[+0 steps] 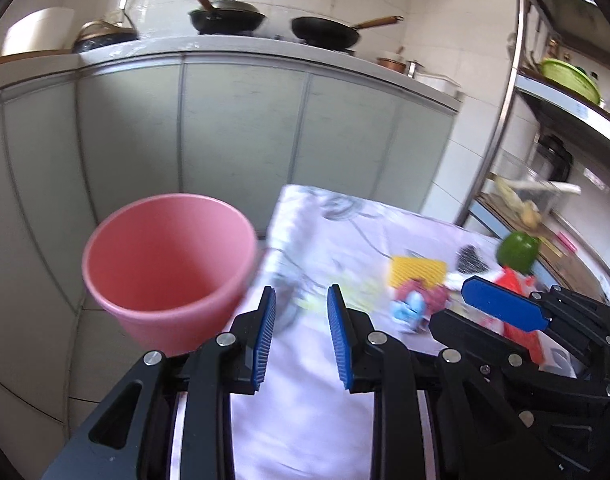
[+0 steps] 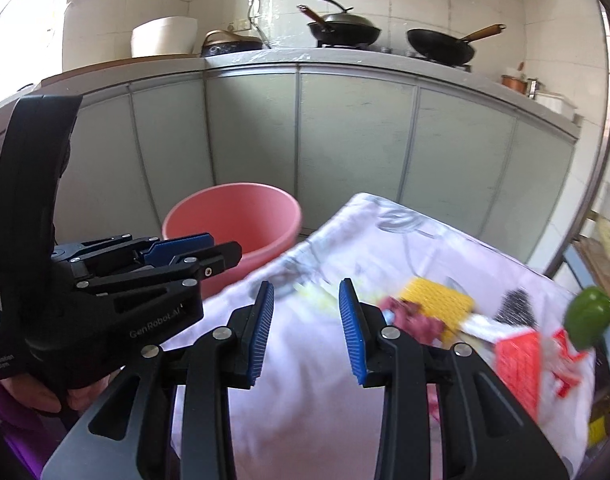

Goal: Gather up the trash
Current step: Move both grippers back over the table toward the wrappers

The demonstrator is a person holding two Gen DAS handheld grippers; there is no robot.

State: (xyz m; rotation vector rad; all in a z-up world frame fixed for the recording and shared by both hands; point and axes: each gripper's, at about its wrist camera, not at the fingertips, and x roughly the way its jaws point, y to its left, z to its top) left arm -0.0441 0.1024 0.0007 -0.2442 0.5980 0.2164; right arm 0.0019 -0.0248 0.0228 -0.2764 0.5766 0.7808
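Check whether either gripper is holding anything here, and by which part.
Nothing is held. The left gripper and right gripper both hang open over the tablecloth, with only cloth visible between their fingers.

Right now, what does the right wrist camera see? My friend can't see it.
An open, empty hand-held gripper hovers over a white cloth-covered table with blurry litter and a green pepper. A pink bucket stands beyond the table's edge.
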